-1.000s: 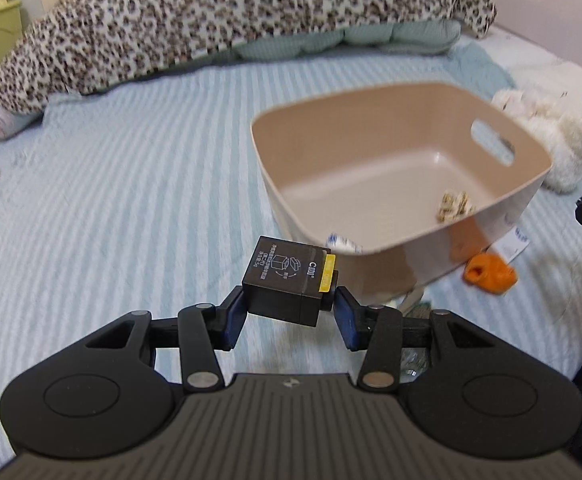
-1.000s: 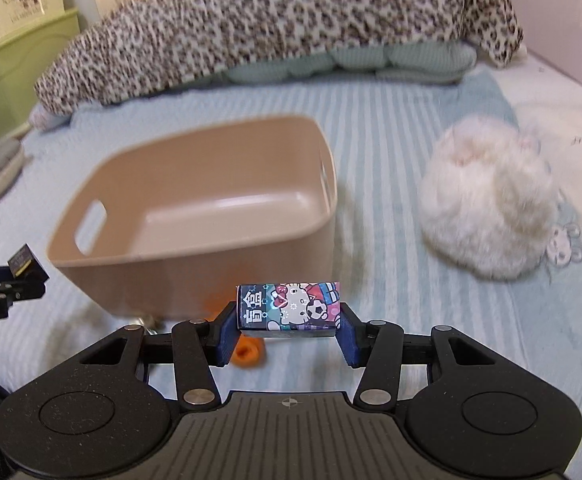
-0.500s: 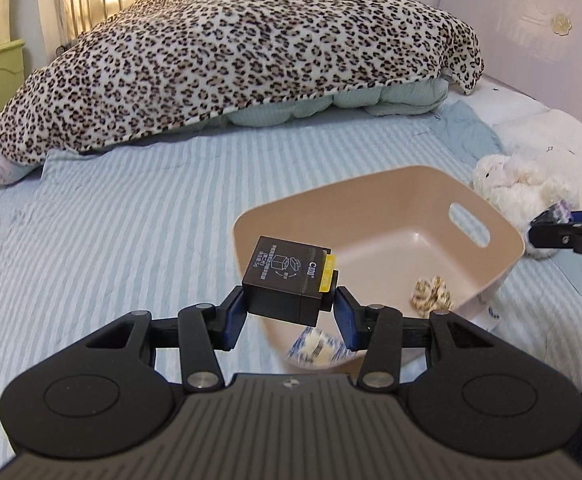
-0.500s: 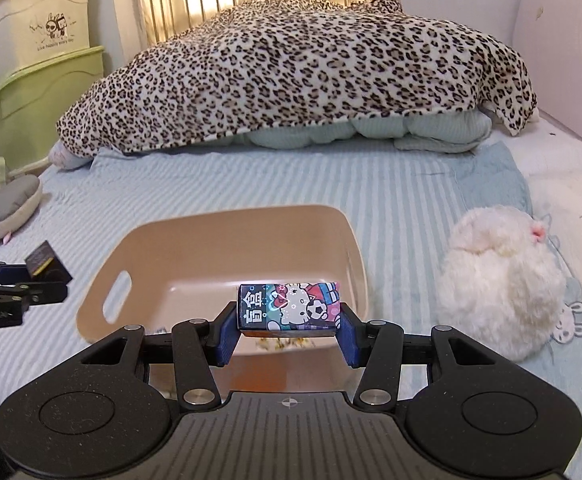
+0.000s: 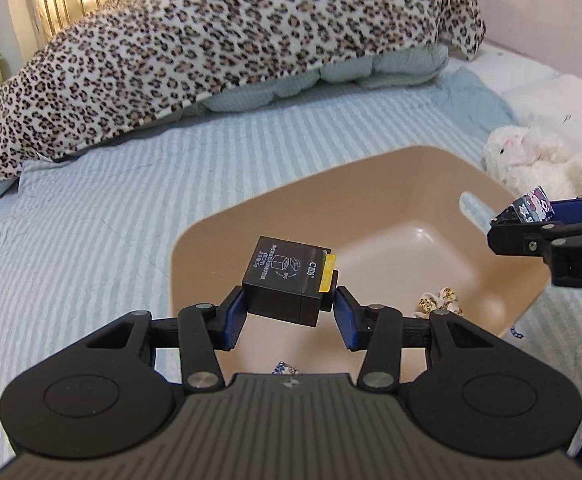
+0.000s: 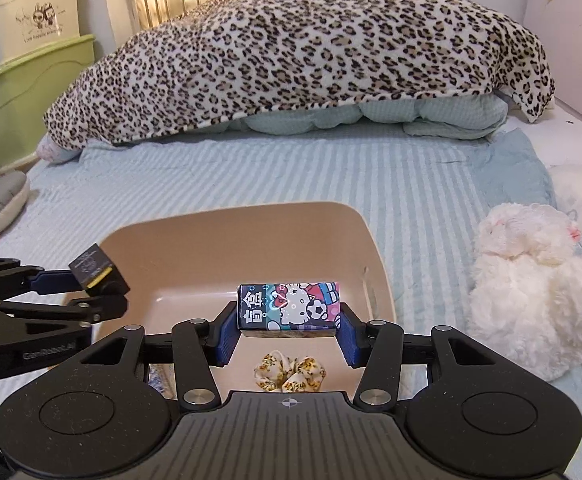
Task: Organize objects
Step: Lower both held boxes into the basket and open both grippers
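Black box (image 5: 289,280), white print and a yellow tab on top, is clamped between the blue pads (image 5: 233,318) of the left gripper (image 5: 289,316). It sits tilted and is held in the air over the near-left part of the beige bin (image 5: 219,236). The right wrist view shows the same box (image 6: 93,266) from the side, above the bin's left rim.

Cartoon-print box (image 6: 289,310), cat character and a football on the face, lies lengthwise between the right gripper (image 6: 289,334) pads, squeezed at both ends. It hangs over the bin (image 6: 219,240) interior, toward the right wall. From the left wrist view the right gripper (image 5: 531,220) comes in over the bin's right edge near the handle slot (image 5: 477,210), and only one end of the printed box (image 5: 533,208) shows.

Bin contents: one leopard-print scrunchie (image 6: 291,372) on the floor, directly below the right gripper. A blue-and-white printed item (image 5: 287,368) shows just behind the left gripper body; can't tell what it is.

Bin stands on a blue-striped bedsheet (image 5: 91,220). White plush toy (image 6: 531,292) lies on the sheet to the right of the bin, near but not touching. Leopard blanket (image 6: 311,60) is heaped over pale green bedding at the far end. Green storage bin (image 6: 23,92) stands off the left side of the bed.
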Demonstrator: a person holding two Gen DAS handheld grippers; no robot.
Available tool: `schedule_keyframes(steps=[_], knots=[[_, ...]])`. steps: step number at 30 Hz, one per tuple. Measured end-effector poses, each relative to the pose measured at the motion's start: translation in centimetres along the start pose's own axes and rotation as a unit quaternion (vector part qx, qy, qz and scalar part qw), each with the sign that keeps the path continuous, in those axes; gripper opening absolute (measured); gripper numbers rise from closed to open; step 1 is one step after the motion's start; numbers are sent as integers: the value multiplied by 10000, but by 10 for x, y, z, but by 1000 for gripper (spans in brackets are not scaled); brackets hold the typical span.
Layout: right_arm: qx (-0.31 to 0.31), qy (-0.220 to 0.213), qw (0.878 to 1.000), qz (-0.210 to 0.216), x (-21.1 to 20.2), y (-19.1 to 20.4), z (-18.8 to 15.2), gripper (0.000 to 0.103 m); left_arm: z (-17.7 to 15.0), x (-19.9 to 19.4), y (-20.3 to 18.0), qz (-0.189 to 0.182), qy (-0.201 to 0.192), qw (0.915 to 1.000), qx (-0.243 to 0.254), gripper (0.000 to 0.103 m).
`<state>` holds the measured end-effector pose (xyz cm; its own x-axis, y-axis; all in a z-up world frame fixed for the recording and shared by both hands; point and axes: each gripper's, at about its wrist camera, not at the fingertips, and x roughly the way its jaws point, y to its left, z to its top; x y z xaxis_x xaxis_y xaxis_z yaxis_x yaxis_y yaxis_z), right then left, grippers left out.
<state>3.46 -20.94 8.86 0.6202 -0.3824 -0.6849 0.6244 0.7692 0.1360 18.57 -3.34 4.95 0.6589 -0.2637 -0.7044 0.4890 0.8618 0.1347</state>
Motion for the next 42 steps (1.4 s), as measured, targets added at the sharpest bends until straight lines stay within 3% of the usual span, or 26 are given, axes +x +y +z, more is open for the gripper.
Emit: schedule_keyframes(steps=[10,13,15,17,19,24,31,36,42], knots=[[-308,471,9982,-188,37,7,-10,48,-12,33,-9,176,447,9988,98,49],[-285,514,9981,-183,37,7,-13,56,-13,33,-8,151,512,9986,32,49],[-275,462,9985,-118,32,7,-14,61,-12,26,-8,179,423,9989,66,54],[-288,365,9988,-127,23,7,-14,69,-10,15,-9,238,322,9991,123,70],[-301,251,9992,-125,12,7,-13,75,-9,1,-9,274,163,9993,176,77],[-220,63,9997,-80,-16,1,-13,89,-11,-32,-4,282,3,9994,189,86],[-225,112,9996,-125,-43,-6,-32,97,-34,-66,9,242,-65,9996,129,92],[-156,383,9991,-125,-43,-9,-53,101,-57,-74,11,180,96,9997,123,93],[-205,955,9951,-179,-29,-6,-75,101,-85,-57,7,-71,626,9980,-62,93]])
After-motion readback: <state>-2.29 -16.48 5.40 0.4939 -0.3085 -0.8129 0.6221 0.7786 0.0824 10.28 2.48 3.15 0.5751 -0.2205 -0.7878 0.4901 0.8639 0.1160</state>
